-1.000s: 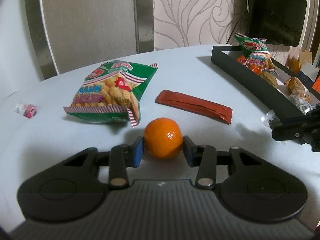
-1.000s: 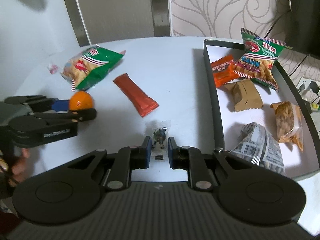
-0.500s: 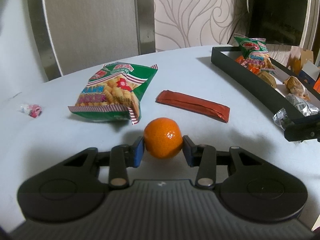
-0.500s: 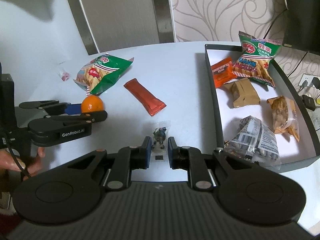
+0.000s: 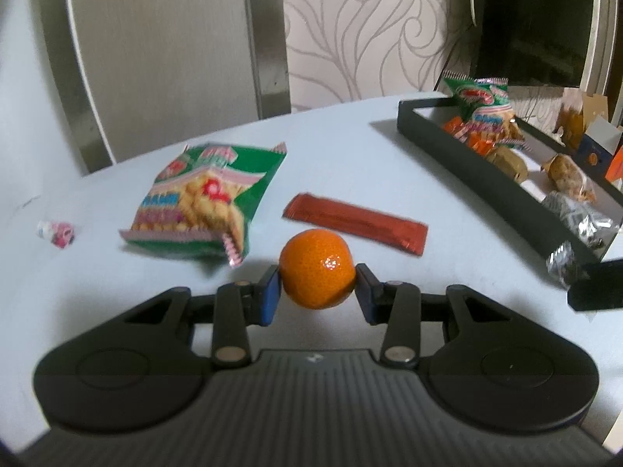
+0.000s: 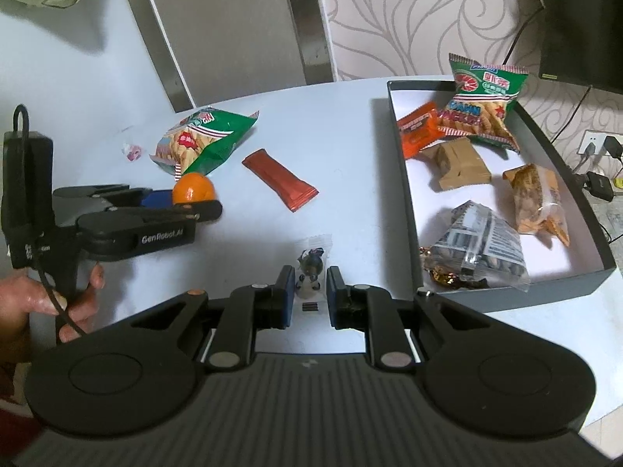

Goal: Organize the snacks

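My left gripper (image 5: 317, 292) is shut on a small orange mandarin (image 5: 317, 268), held just above the pale table. The right wrist view shows that same left gripper (image 6: 183, 202) and mandarin (image 6: 193, 191) at the left, with a hand on the handle. My right gripper (image 6: 309, 297) is shut on a small clear candy packet (image 6: 311, 264) with a dark sweet inside. In the left wrist view the right gripper (image 5: 595, 286) and its packet (image 5: 560, 264) sit by the near corner of the black tray (image 5: 467, 163). The tray (image 6: 405, 194) holds several wrapped snacks.
On the table lie a green cracker bag (image 5: 206, 194), a red bar (image 5: 354, 223) and a small pink candy (image 5: 56, 231). In the right wrist view the cracker bag (image 6: 202, 136) and bar (image 6: 278, 179) lie between the two grippers. A wall and dark screen stand behind.
My right gripper has drawn back and up a little with the packet, sliding toward the right edge of the left wrist view. The left gripper stays put with the mandarin.
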A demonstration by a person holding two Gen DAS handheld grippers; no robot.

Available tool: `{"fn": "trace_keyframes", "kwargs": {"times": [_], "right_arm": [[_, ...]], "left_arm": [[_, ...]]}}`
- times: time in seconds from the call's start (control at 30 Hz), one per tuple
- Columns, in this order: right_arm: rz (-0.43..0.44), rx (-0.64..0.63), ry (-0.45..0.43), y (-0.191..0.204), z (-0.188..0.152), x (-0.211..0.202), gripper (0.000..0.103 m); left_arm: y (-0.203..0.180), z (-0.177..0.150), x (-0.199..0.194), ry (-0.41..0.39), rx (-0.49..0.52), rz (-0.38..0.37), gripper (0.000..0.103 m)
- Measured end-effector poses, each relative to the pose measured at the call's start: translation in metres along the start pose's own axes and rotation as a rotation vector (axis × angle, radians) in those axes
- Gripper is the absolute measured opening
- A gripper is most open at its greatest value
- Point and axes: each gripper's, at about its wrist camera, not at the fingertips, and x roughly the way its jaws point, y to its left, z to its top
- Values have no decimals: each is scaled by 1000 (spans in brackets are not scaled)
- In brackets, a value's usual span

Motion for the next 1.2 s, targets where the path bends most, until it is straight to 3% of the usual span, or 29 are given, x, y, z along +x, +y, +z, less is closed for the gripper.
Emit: {"fn": "trace_keyframes", "kwargs": {"times": [1.2], "right_arm": [[-1,26,-61,-21,15,-23,20]], "left_arm": [[-44,54,9,-49,52,-41,44]]}}
